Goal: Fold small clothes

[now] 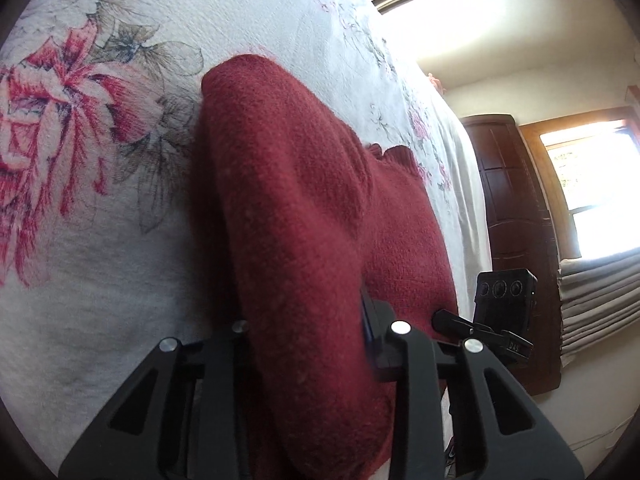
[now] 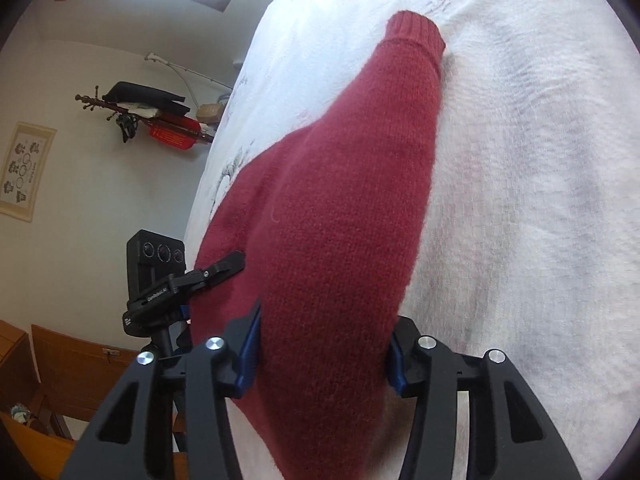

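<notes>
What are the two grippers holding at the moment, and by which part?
Both the left gripper and the right gripper grip the red sweater, each with knit bunched between its fingers; which part is unclear.

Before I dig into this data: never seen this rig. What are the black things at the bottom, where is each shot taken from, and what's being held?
No robot arm here. A person carries a handheld two-finger claw in each hand, and each has a fisheye camera looking forward along its fingers. The black struts at the bottom of each picture are that claw's own fingers.

One picture is from the left claw, the other from the right claw. Each also shows the other claw's camera box off to the side.

The surface is a white floral bedspread. On it lies a dark red knit sweater, its ribbed cuff resting on the bedspread. Both claws are shut on a fold of it.
</notes>
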A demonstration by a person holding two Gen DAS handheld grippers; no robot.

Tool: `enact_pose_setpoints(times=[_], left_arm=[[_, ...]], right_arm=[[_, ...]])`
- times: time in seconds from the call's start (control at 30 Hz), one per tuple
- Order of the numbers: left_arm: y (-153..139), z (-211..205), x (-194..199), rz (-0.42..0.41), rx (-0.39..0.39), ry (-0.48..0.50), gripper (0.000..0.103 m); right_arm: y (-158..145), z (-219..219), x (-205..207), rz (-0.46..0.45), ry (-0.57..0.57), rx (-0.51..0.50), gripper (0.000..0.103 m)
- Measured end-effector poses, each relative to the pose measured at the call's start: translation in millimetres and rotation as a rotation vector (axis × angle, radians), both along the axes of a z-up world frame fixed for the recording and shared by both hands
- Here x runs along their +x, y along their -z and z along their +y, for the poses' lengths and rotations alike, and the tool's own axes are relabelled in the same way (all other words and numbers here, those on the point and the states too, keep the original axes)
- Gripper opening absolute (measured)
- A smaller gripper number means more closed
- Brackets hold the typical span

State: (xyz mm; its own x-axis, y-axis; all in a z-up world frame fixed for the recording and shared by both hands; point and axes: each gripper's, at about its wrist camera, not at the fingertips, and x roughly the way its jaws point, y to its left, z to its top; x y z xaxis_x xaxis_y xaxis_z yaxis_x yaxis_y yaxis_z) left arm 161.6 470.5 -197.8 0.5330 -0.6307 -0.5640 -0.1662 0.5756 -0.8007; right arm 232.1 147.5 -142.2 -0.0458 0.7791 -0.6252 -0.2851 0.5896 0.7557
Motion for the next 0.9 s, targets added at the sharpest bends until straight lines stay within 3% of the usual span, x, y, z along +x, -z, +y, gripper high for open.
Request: enact_pose_setpoints(times=[0.2, 0.53, 0.7, 0.9], left_arm=[[-33.4, -21.5, -16.6, -0.083, -0.049, 0.012, 0.026], [-92.2, -121.6, -46.5, -0.165, -0.047, 0.115, 0.026], [-94.5, -180.5, -66.5, -0.154, -0.002, 0.168, 0.026], [-61.8, -217.7, -90.9, -0.095, 0.065, 0.202, 0.027]], right_arm=[[-44.9, -21.5, -13.5, -0.072, -0.025, 0.023, 0.048], [-104.4, -128.7, -47.8, -0.142, -0.041, 0.057, 0.048], [-107.5, -180.7, -69.3, -0.152, -0.032, 0.016, 0.048], [-75.1, -214.7, -88.9, -0.115, -0.014, -0.031, 0.048]])
